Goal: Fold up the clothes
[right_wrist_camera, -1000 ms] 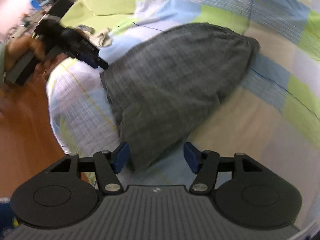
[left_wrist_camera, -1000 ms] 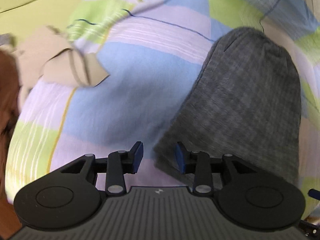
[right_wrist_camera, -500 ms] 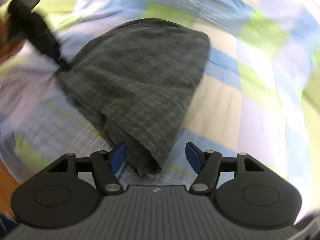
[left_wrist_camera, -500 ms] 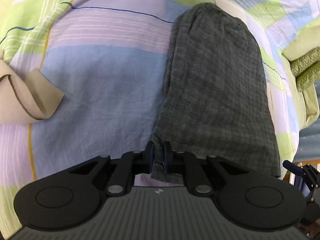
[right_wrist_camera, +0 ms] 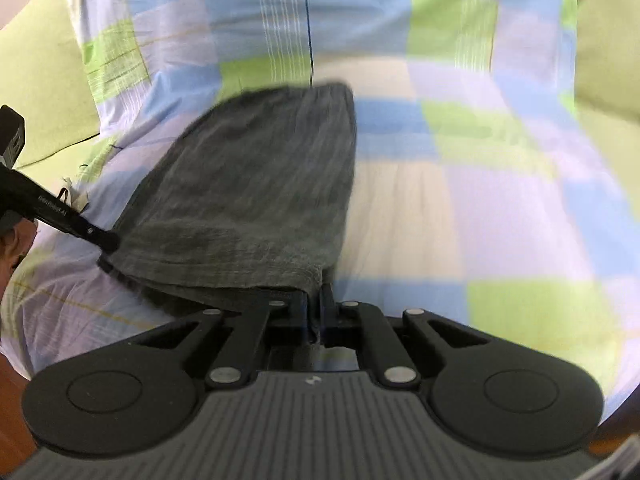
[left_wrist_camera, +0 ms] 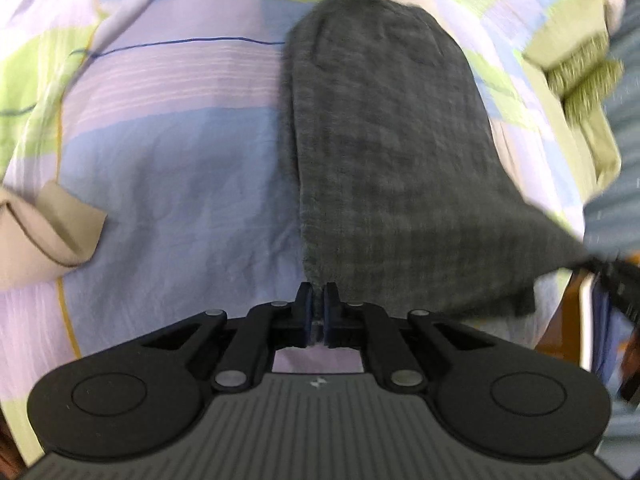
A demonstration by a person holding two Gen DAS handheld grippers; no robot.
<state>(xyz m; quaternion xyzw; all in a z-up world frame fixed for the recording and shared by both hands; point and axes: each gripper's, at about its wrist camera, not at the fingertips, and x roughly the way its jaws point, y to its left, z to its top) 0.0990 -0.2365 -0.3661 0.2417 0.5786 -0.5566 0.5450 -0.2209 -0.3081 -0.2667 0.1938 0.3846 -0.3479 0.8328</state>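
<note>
Half a second ago my right tongs (right_wrist_camera: 315, 312) stood wide apart around the near corner of the grey garment (right_wrist_camera: 256, 200); now they are clenched on that corner, with a pinch of cloth showing between the blue pads. Since a second ago my left tongs (left_wrist_camera: 316, 312) have gone from parted above the bedspread to clamped on the garment's other near corner, and they keep that hold now. Between the two grips the near hem has been drawn taut: in the left wrist view it runs from my left tongs out to the right, where the right tongs (left_wrist_camera: 616, 280) appear blurred at the cloth's far corner. In the right wrist view the left tongs (right_wrist_camera: 100, 240) meet the cloth at its left corner.

Lying lengthwise away from me on the checked bedspread (left_wrist_camera: 168, 152), the grey garment (left_wrist_camera: 384, 152) has its far end resting flat on the blue, lilac and green squares, while the near end looks slightly lifted, though blur makes that hard to judge. A beige piece of fabric (left_wrist_camera: 52, 228) lies on the bedspread well to the left of the garment. A green patterned pillow (left_wrist_camera: 580, 76) sits at the bed's right edge.
</note>
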